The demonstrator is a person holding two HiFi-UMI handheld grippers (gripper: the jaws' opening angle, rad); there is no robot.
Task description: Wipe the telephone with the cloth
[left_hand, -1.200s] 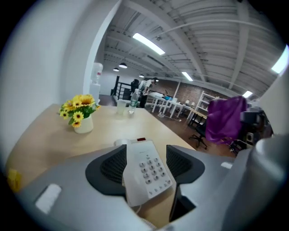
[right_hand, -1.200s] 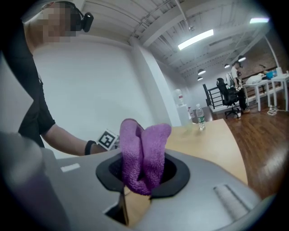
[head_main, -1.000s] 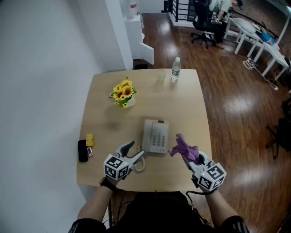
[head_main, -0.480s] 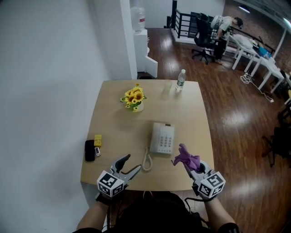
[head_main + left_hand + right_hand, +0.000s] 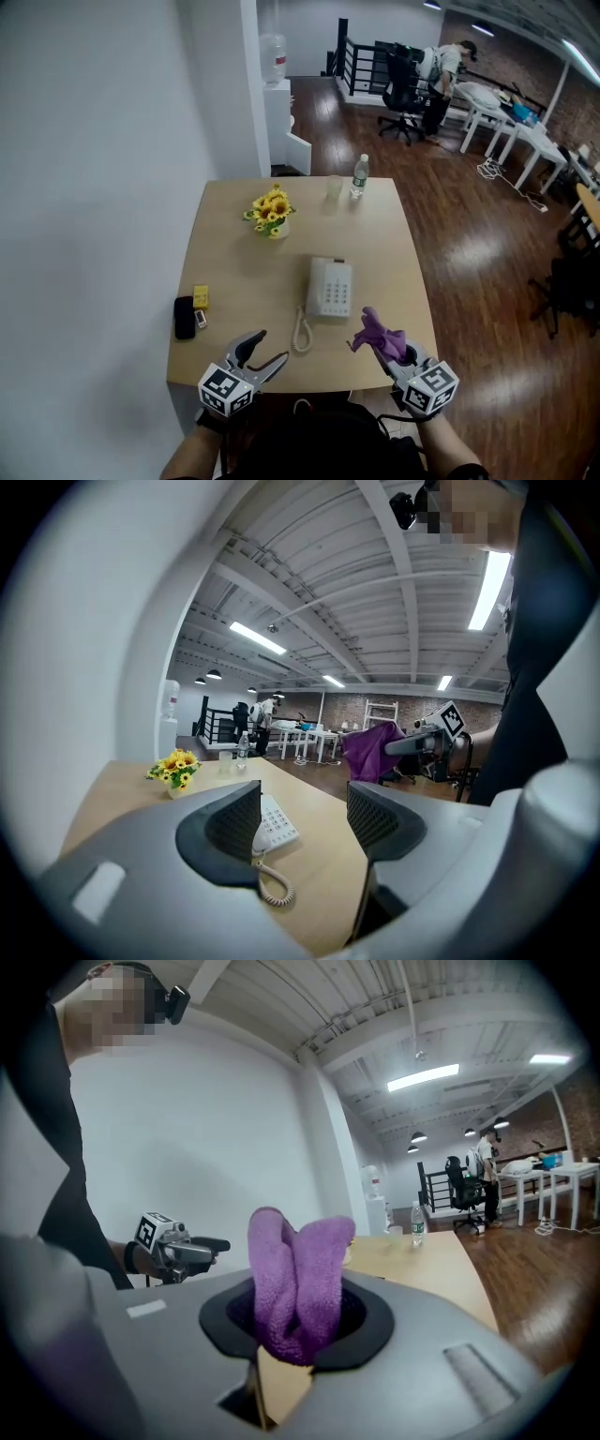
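Location: open-plan office. Indicators: swivel chair (image 5: 397, 98), white desks (image 5: 506, 131) (a person (image 5: 441, 67) stands beside them), water dispenser (image 5: 274, 70), black railing (image 5: 361, 67), ceiling strip lights (image 5: 489, 588), brick wall (image 5: 506, 52), hardwood floor (image 5: 469, 244).

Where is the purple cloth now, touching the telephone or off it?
Apart. The left gripper view shows the cloth held in the air by the right gripper, clear of the telephone.
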